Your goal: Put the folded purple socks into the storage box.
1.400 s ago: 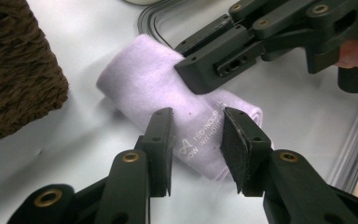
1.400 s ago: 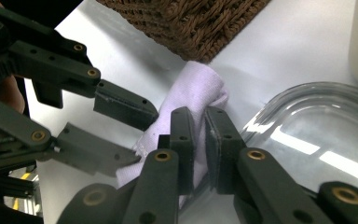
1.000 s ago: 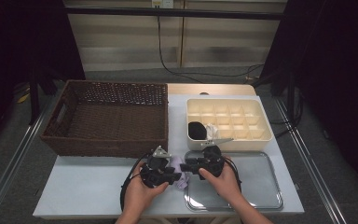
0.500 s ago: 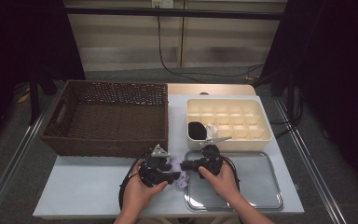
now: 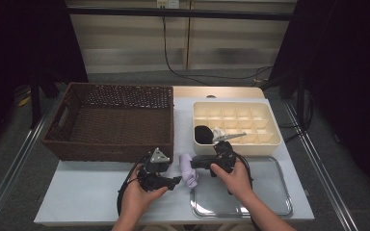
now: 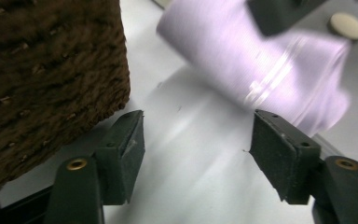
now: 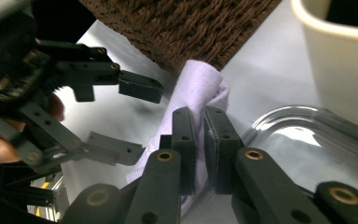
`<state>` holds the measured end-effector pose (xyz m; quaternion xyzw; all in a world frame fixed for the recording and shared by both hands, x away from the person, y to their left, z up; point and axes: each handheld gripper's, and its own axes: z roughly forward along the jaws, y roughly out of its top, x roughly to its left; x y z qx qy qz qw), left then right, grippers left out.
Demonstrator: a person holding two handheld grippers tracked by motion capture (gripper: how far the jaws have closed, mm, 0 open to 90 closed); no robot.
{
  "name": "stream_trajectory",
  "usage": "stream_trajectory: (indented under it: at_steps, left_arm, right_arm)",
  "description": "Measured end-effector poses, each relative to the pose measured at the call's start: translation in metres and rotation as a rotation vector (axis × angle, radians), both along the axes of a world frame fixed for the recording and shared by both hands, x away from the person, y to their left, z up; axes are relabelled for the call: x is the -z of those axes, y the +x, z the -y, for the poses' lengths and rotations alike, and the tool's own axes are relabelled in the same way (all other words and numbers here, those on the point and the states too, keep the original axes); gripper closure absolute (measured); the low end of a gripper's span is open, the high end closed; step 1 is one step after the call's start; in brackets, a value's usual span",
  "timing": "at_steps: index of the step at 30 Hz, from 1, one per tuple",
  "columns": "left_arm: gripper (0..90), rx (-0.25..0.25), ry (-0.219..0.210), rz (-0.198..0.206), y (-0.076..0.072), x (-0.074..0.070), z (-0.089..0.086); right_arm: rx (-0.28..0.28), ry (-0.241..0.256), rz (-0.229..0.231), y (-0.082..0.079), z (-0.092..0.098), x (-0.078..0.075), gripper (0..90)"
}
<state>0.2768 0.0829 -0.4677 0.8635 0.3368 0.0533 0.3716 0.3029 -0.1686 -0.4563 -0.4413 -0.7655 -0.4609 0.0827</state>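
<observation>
A rolled lavender cloth (image 5: 189,171) lies on the white table, its end over the left rim of the metal tray (image 5: 265,192). My right gripper (image 5: 194,162) is shut on it; in the right gripper view the jaws (image 7: 199,122) pinch a fold of the cloth (image 7: 198,86). My left gripper (image 5: 176,181) sits just left of the cloth, apart from it. In the left gripper view it (image 6: 196,135) stands open over bare table, with the cloth (image 6: 242,60) ahead and to the right, blurred.
A brown wicker basket (image 5: 108,150) stands close behind the left gripper and beside its left jaw (image 6: 42,70). A cream divided box (image 5: 250,147) at the back right holds a black item (image 5: 203,134) and a white item (image 5: 219,133).
My left gripper has drawn slightly back from the right one, so more of the lavender cloth shows between them. The right gripper has barely moved.
</observation>
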Motion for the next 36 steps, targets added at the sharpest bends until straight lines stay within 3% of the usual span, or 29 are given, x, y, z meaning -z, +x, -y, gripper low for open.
stream_trajectory:
  at_steps: [6, 23, 36]
  left_arm:
    - [31.5, 0.011, 0.031, 0.051, 0.000, 0.005, 0.001]
    - [28.3, 0.001, 0.061, 0.097, 0.002, 0.012, 0.002]
    - [25.0, 0.006, 0.059, 0.115, 0.002, 0.016, 0.001]
  right_arm:
    - [-0.015, -0.030, 0.012, 0.000, 0.004, -0.008, 83.9]
    - [-0.032, -0.095, 0.032, 0.006, 0.027, -0.031, 83.8]
    - [-0.035, -0.103, 0.052, 0.012, 0.040, -0.050, 83.7]
